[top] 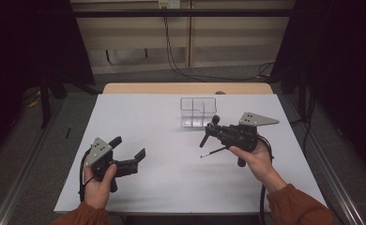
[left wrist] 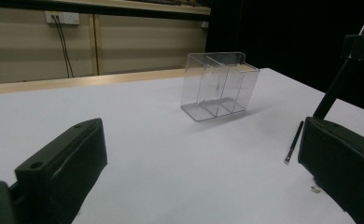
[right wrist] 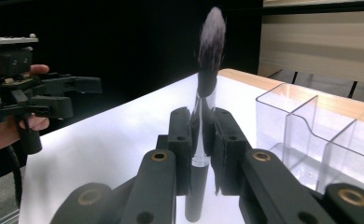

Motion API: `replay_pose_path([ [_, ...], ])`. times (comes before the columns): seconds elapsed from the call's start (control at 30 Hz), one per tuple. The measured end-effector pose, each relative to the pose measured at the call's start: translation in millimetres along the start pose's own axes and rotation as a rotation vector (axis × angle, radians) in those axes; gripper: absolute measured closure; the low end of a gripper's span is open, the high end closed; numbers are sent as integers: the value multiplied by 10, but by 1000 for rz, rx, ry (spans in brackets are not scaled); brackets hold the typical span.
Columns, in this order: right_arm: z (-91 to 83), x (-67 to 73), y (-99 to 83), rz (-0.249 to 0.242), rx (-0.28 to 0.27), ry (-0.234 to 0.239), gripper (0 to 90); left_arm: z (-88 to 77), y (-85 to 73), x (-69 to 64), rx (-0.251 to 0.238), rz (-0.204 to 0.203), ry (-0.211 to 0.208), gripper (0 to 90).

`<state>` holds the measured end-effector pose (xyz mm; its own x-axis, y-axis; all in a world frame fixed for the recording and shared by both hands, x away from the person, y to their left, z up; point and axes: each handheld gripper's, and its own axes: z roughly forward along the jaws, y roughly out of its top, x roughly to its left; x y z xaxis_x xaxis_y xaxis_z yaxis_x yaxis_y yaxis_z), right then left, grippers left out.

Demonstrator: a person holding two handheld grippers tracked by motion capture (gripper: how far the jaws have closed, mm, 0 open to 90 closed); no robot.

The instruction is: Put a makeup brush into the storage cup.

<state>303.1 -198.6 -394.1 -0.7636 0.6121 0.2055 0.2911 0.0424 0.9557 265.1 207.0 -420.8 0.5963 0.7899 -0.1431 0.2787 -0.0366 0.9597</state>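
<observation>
Two brushes noted: large brush (right wrist: pixel 207 93) clamped upright in right gripper (right wrist: pixel 202 135) fingers; left gripper (top: pixel 127 147) fingers spread, empty. Organizer (top: pixel 198 111) (light, clear) could be toppled by a misjudged insertion.

A white tabletop (top: pixel 139 117) sits on a grey floor (top: pixel 73 108); along its far edge runs a strip of pale wood (top: pixel 186 88); beyond stands a beige panelled wall (top: pixel 139 35) with a socket (top: pixel 168 3) near the top, black cables (top: pixel 171 51) dropping from it to the floor; dark curtains (top: pixel 26 42) close in both sides; metal rails (top: pixel 24 173) flank the tabletop's left and right edges; the light is dim and even.
</observation>
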Motion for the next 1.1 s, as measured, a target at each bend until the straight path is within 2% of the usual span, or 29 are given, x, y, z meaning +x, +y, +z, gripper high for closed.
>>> replay_pose_path([
  [0.27,-66,-93,1,8,-3,-28,798,-148,-85,57,14,33,34,11],
  [0.37,-68,-121,-1,14,-7,-35,799,-197,-117,81,-3,17,47,11],
  [0.5,-65,-147,5,12,-4,-41,799,-202,-156,96,-2,3,51,10],
  [0.8,-68,-208,112,-1,-20,-63,799,-235,-171,125,-41,20,45,12],
  [0.9,-62,-246,117,-2,-19,-74,799,-240,-178,98,-39,55,43,15],
  [1.1,-66,-317,179,-4,-21,-92,799,-256,-181,117,-41,46,47,16],
])
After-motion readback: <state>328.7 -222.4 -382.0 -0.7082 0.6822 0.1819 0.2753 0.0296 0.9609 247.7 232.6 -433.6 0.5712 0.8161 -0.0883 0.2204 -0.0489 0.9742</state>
